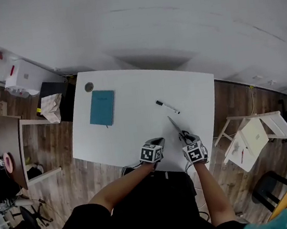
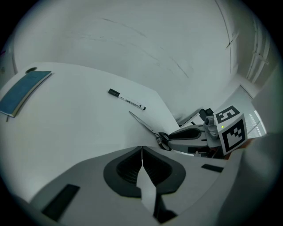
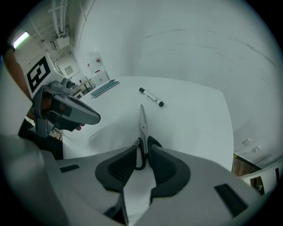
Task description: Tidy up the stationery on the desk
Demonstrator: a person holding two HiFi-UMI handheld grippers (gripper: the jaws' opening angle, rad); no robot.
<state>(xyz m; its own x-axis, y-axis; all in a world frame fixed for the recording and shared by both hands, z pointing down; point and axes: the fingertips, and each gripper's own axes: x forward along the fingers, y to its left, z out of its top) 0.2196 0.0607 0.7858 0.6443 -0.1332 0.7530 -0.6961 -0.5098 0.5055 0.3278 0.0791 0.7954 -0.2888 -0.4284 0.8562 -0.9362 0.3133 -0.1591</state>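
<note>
White table (image 1: 135, 131) on a plank floor, pale wall behind it.

- Near edge: left claw (image 2: 141, 149) hovers just over the tabletop, jaws pressed together with nothing between them.
- Just to its right: right claw (image 3: 143, 150), jaws narrow and clamped on the black handle of the scissors (image 3: 143, 121). The scissors lie flat near the table's near right side. Their blades are closed and point away, toward the marker.
- Mid table, beyond the blade tips and apart from them: marker (image 1: 167, 107), white barrel with a black cap, lying flat.
- Farther left, well apart from the rest: teal notebook (image 1: 102, 107), closed and flat.
- Far left corner: small round object (image 1: 88, 86), too small to identify.
</note>
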